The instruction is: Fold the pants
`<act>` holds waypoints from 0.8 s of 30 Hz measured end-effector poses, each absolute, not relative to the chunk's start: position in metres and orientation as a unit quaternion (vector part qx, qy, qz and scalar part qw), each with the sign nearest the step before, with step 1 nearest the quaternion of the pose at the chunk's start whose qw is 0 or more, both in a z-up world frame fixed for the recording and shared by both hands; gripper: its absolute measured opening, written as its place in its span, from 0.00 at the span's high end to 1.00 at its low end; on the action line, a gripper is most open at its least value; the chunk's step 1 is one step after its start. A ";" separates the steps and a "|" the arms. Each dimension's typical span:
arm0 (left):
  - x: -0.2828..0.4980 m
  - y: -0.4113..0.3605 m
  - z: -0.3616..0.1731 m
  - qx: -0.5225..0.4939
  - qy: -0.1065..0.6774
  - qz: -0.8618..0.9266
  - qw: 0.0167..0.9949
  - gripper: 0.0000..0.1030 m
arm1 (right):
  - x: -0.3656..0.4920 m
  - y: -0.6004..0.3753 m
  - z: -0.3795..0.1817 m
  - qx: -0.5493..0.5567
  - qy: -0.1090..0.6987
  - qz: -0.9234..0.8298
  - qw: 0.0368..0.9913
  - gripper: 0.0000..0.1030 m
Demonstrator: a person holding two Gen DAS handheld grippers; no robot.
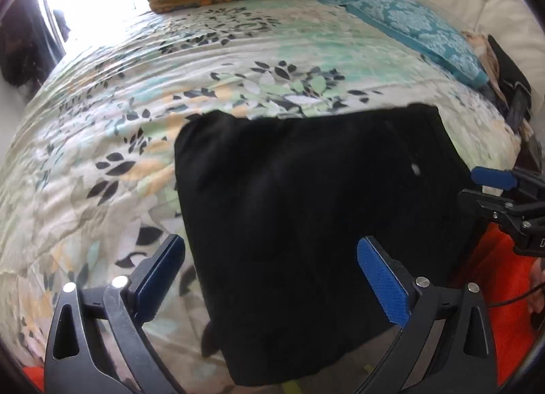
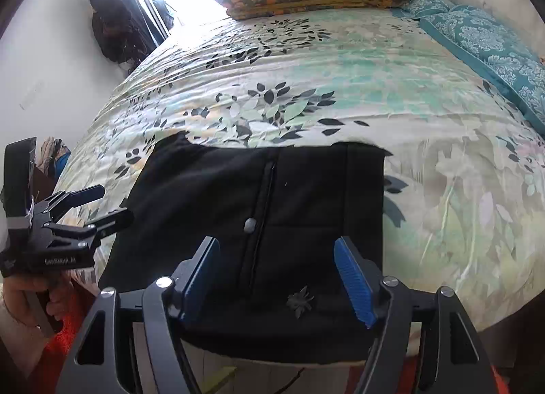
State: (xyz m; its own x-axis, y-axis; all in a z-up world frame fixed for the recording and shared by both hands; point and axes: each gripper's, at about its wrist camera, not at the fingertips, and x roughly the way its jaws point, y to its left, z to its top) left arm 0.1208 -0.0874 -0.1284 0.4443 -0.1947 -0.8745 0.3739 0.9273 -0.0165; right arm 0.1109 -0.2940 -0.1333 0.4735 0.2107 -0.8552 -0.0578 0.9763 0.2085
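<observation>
Two grippers, left gripper (image 1: 269, 271) and right gripper (image 2: 277, 278), were spread, empty, over the black pants (image 2: 259, 210); soft, limp fabric, probably best pinched at near-edge corners.

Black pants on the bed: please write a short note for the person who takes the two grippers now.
Left gripper: jaws open, holding nothing, over the left part of the black pants.
Right gripper: jaws open, holding nothing, over the near edge of the pants.
The pants lie as a compact rectangle on the floral bedspread, near edge hanging over the side of the bed.
Done: they look folded already.
Left: probably one more fold, or only smoothing.
</observation>
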 end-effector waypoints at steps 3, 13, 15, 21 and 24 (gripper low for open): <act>0.100 -0.097 -0.152 0.109 0.525 -0.153 0.830 0.02 | 0.090 -0.276 -0.166 0.045 0.548 0.056 0.833 0.28; 0.070 -0.072 -0.092 0.073 0.478 -0.137 0.865 0.02 | 0.037 -0.279 -0.131 0.048 0.514 0.014 0.856 0.25; 0.065 -0.067 -0.083 0.075 0.466 -0.128 0.872 0.02 | 0.028 -0.283 -0.124 0.063 0.501 0.003 0.863 0.19; 0.056 -0.061 -0.069 0.083 0.446 -0.110 0.884 0.02 | 0.018 -0.281 -0.116 0.072 0.492 -0.006 0.867 0.18; 0.058 -0.061 -0.069 0.084 0.442 -0.111 0.886 0.02 | 0.018 -0.278 -0.117 0.069 0.495 -0.008 0.866 0.18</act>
